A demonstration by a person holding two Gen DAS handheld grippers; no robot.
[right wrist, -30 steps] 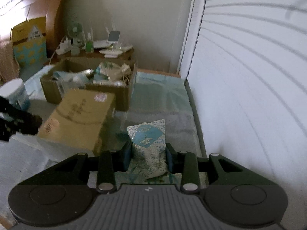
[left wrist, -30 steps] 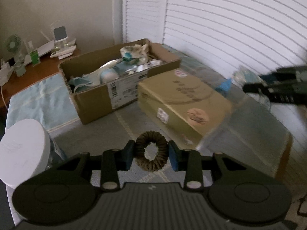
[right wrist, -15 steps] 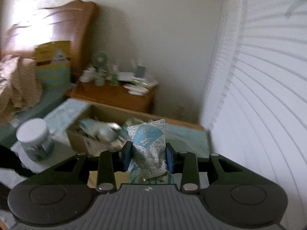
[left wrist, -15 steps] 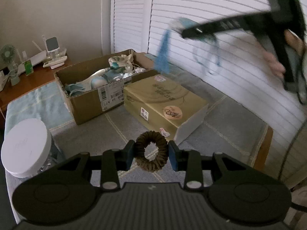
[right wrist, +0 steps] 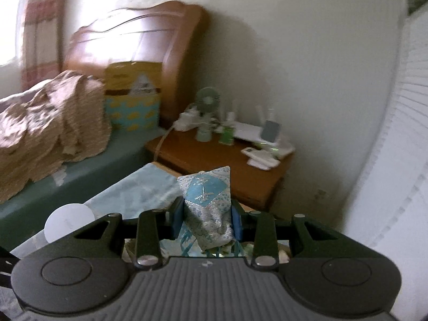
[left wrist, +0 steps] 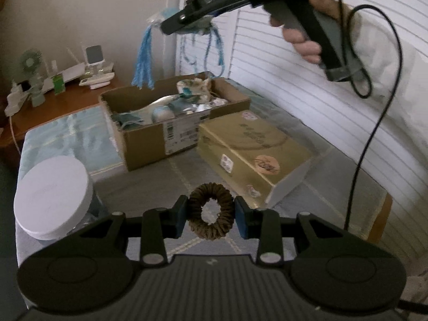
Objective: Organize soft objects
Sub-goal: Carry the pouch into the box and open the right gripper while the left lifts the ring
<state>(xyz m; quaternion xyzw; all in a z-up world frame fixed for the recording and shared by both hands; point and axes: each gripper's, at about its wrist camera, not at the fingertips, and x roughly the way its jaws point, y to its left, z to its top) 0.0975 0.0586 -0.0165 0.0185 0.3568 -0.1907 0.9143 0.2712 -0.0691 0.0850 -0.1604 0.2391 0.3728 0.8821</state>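
Grey mat (left wrist: 149, 187) | bedroom | left gripper (left wrist: 211, 215) pinching scrunchie (left wrist: 210, 211) | right gripper (right wrist: 206, 222) pinching sachet (right wrist: 207, 203)

A: What sort of room is that?

B: Someone's bedroom, pretty clearly. Carved wooden headboard (right wrist: 139, 40) at 11 o'clock, a rumpled blanket (right wrist: 50, 123) on the bed at 9, a nightstand (right wrist: 222, 165) with a little desk fan (right wrist: 207, 101) near centre.
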